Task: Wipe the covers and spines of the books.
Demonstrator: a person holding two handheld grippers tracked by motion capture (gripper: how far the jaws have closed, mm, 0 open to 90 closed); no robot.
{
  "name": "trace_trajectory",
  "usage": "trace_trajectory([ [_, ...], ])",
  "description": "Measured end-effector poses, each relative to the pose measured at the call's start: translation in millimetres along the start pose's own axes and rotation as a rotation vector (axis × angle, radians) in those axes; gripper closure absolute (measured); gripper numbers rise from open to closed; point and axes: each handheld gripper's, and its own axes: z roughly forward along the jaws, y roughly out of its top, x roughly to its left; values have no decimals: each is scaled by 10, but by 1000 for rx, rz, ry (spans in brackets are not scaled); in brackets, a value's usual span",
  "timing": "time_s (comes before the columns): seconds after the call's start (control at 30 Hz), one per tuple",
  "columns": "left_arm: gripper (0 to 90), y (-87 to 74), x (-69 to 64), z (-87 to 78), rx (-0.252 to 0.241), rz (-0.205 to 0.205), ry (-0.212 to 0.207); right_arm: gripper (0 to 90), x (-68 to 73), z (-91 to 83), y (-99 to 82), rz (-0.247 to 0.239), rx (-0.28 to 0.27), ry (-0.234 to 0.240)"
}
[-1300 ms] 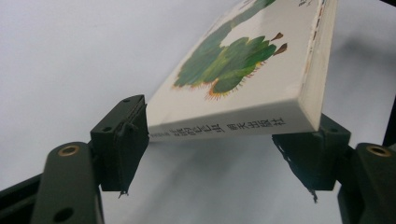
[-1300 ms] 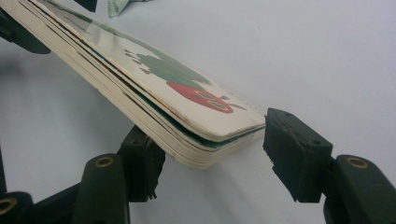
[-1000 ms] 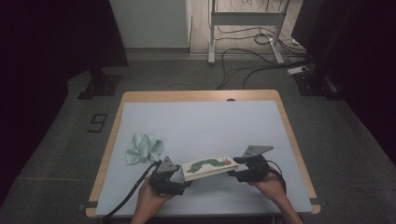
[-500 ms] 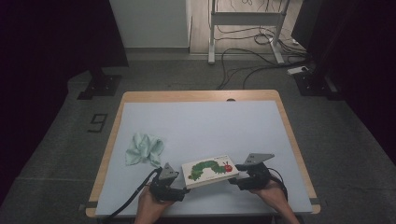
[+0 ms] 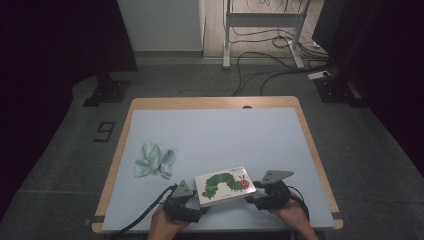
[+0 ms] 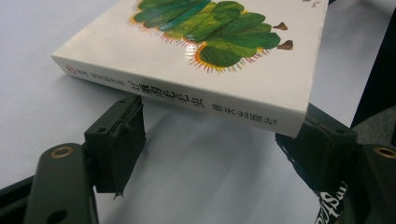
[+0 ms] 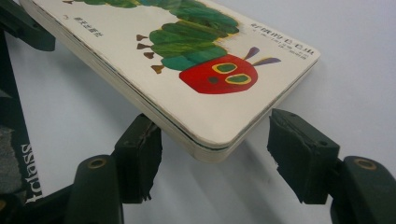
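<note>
Lifted and drawn nearer the table's (image 5: 215,125) front edge since a second ago, the white board book with a green caterpillar cover (image 5: 224,185) rests across both spread-jawed grippers, left (image 5: 186,204) under its spine, right (image 5: 260,200) under its opposite corner, right of the crumpled mint cloth (image 5: 155,159).

Board book (image 6: 219,70): glossy cardboard cover, thick layered pages. Between the fingers (image 6: 116,140), matt pale bench (image 5: 225,135) surface, smooth; wood edge. Finger pads: black, rough, frayed rubber. Cloth (image 5: 155,159): soft crumpled fabric.
</note>
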Motion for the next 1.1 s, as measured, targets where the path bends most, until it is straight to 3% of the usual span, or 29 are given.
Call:
trace_trajectory([
  [0.1,283,-4,-2,-11,0,12,28,344,7,-2,-18,6,-9,16],
  [0.33,318,19,110,20,50,24,94,338,59,72,-28,0,-11,34],
  [0.5,333,3,108,31,60,33,62,330,89,130,-41,-15,14,21],
  [0.57,320,0,108,36,63,40,63,321,97,151,-58,-17,25,18],
  [0.7,310,-11,92,39,70,69,87,305,71,159,-94,22,-10,43],
  [0.93,282,-27,110,25,68,81,87,315,128,185,-96,-30,10,2],
  [1.1,336,-35,118,17,60,102,82,359,168,203,-93,-57,8,-31],
])
